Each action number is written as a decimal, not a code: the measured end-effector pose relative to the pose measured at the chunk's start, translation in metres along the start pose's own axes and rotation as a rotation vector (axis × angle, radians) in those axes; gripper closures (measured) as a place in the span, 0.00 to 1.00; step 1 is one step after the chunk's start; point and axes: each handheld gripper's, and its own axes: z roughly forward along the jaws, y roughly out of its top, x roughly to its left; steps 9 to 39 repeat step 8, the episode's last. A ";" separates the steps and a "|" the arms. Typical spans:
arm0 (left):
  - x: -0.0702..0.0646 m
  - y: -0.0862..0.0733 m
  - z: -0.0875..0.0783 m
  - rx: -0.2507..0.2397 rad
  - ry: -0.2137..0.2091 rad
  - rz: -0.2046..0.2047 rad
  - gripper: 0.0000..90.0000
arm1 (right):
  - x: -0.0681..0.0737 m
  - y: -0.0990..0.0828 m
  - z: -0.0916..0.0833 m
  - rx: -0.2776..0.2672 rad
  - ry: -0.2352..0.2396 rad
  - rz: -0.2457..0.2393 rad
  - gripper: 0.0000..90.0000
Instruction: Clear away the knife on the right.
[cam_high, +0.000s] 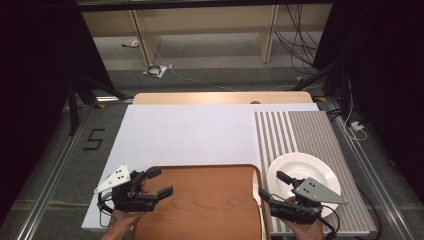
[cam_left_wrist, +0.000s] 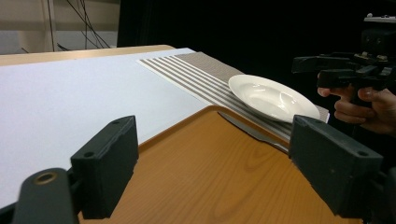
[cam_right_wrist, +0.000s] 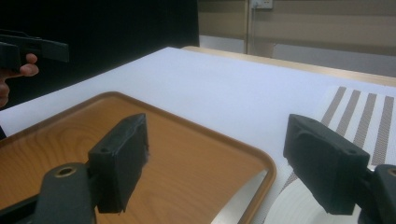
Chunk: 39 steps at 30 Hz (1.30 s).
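Desk (cam_high: 190, 135) under a white sheet, striped placemat (cam_high: 300, 130) on the right side. Biggest item near me: wooden tray (cam_high: 200, 200), at the near edge of the desk between my two hands, flat, raised rim, rounded corners. Looks rigid and moderately heavy for its span; smooth finish, so probably slick. I'd take it by the rim on opposite sides, one gripper each, and keep it level, because a knife (cam_left_wrist: 252, 131) lies along the tray's right edge, just inside the rim, and it would slide. Next: white plate (cam_high: 302, 172) on the placemat, just right of the tray, not touching it as far as I can tell. Ceramic by the look, so stiff, glossy, breakable; grab at the rim only, with a firm pinch and a low lift. The knife is thin, flat metal, light and hard to get under; the handle end is hidden from me, so I'd pinch across the blade's width or slide it to the rim first. My left gripper (cam_high: 159, 182) hangs over the tray's left edge, jaws spread wide, nothing between them. My right gripper (cam_high: 274, 186) sits over the gap between the tray's right rim and the plate, jaws likewise spread and empty, nearest to knife and plate.
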 end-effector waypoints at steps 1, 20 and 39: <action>0.000 0.000 0.000 0.000 0.000 0.000 0.18 | 0.000 0.000 0.000 -0.002 0.001 0.001 0.26; 0.000 0.000 0.000 -0.002 0.001 0.000 0.18 | 0.000 0.000 0.000 0.003 0.003 -0.002 0.26; 0.000 0.000 0.000 -0.002 0.001 0.000 0.18 | 0.000 0.000 0.000 0.003 0.003 -0.002 0.26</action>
